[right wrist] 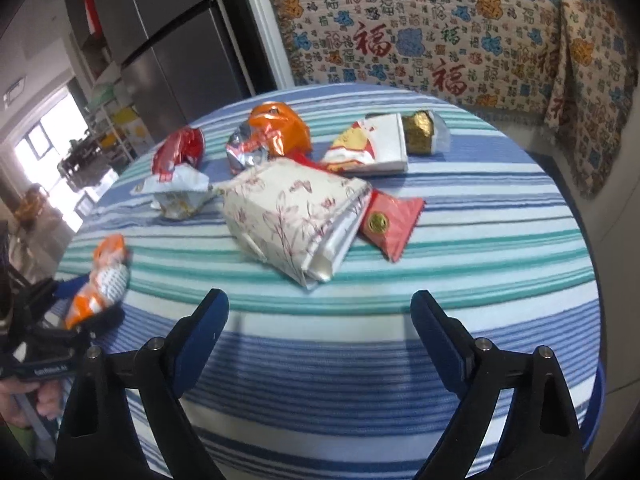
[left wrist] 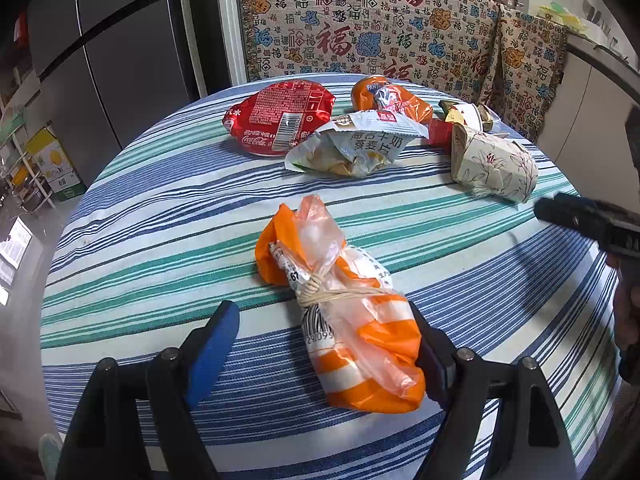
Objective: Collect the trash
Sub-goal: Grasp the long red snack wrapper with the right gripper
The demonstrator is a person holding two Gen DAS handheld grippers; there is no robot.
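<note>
Left gripper (left wrist: 326, 344) tilted down, jaws apart around orange bag (left wrist: 344, 312)

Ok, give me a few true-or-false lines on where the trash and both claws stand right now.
1. The orange-and-white plastic bag tied with string lies between the fingers of the left claw. True.
2. The right claw is shut on the floral-print paper bag. False: it is open, with only striped tablecloth between its fingers; the paper bag lies beyond them.
3. The red crumpled Coca-Cola label lies on the table. True.
4. The flat red packet with a gold seal lies on top of the floral bag. False: it lies on the cloth beside that bag.
5. The table is bare wood. False: a striped cloth covers it.
</note>
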